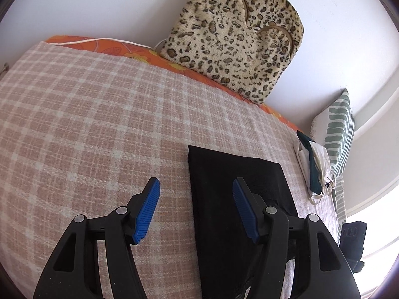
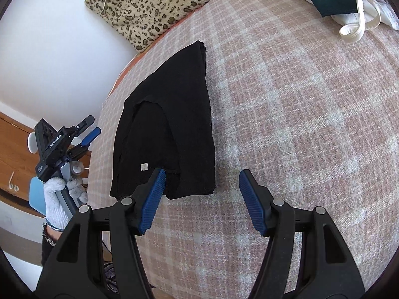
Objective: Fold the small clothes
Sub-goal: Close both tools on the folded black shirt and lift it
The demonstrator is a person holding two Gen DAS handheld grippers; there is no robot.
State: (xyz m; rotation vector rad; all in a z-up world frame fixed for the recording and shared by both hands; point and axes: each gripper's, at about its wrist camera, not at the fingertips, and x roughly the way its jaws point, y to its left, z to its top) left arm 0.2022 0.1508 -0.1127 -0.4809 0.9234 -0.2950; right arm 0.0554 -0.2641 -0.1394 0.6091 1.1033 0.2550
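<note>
Both claws hang over a bed spread with a pink-and-white checked blanket (image 1: 99,129), and both are spread wide, pinching nothing. The left gripper (image 1: 196,206) has its blue-padded fingers apart over the blanket, the right-hand pad above the near part of the folded black garment (image 1: 232,199), which lies flat just ahead and slightly right of this claw.

In the right wrist view, the right gripper (image 2: 202,199) is likewise spread; its left pad sits over the garment's near edge, where a small white label shows, and the rest of the black cloth runs forward and left from the claw. Off to its left, beyond the blanket's edge, a white-gloved hand (image 2: 57,199) holds the other gripper by its handle.

Further ahead and to the right of both claws lies a loose pile of clothes (image 1: 314,167), white and dark green, with a cream strap trailing out. Beyond it a green-and-white striped pillow (image 1: 336,129) leans in the corner. At the far edge an orange floral sheet (image 1: 139,52) peeks out under the blanket, and a leopard-print cushion (image 1: 234,37) stands against the white wall (image 1: 99,5).
</note>
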